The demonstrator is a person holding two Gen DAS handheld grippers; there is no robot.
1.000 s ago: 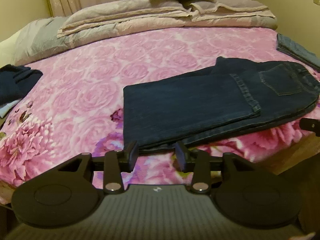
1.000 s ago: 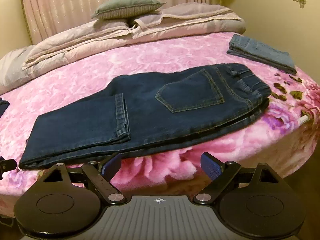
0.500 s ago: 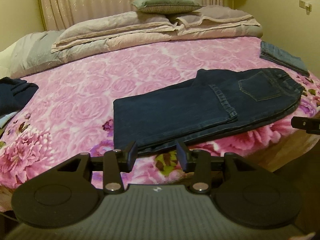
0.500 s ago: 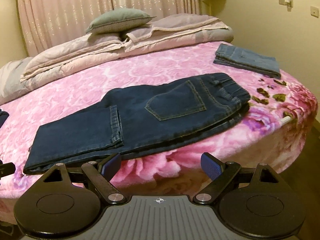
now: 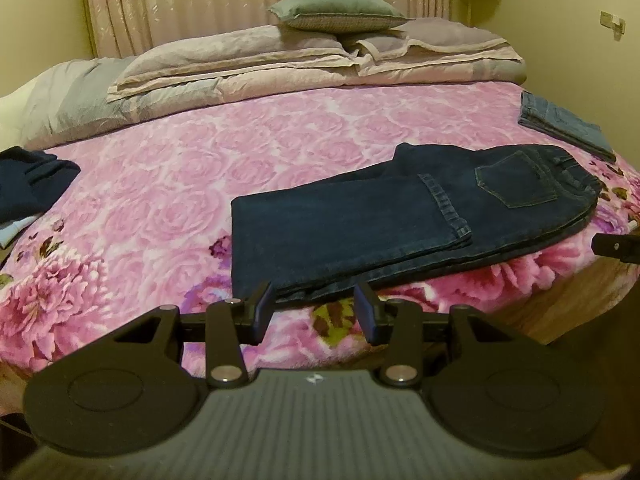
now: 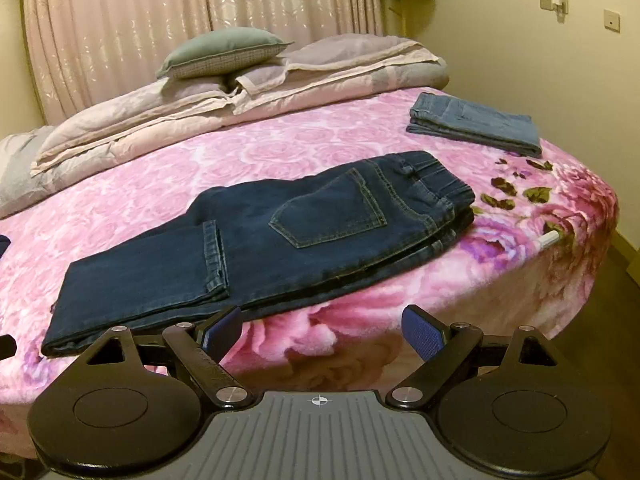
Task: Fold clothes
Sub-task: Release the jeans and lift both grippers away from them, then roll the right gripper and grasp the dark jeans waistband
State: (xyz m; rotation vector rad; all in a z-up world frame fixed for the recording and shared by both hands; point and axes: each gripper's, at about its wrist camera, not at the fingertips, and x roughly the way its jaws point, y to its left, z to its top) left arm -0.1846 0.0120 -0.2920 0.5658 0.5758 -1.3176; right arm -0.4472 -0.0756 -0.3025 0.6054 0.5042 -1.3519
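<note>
Dark blue jeans (image 5: 400,220) (image 6: 280,236) lie flat on the pink rose bedspread (image 5: 180,184) (image 6: 320,140), folded lengthwise with the leg hems turned back onto the thighs. A back pocket faces up and the waistband is to the right. My left gripper (image 5: 316,308) hovers just short of the jeans' near left edge, jaws apart with nothing between them. My right gripper (image 6: 320,328) stands wide open off the bed's front edge, below the jeans' middle, empty. Its tip (image 5: 616,246) shows at the right edge of the left wrist view.
A folded pair of lighter blue jeans (image 6: 476,124) (image 5: 564,124) rests at the bed's far right. A dark navy garment (image 5: 28,184) lies at the left edge. Folded quilts (image 5: 280,64) and a green pillow (image 5: 336,10) sit by the curtain. The bed's edge drops to floor at the right.
Both grippers have drawn back and risen from the bed, so the jeans look smaller and farther off. The jeans have not moved and both grippers stay empty.
</note>
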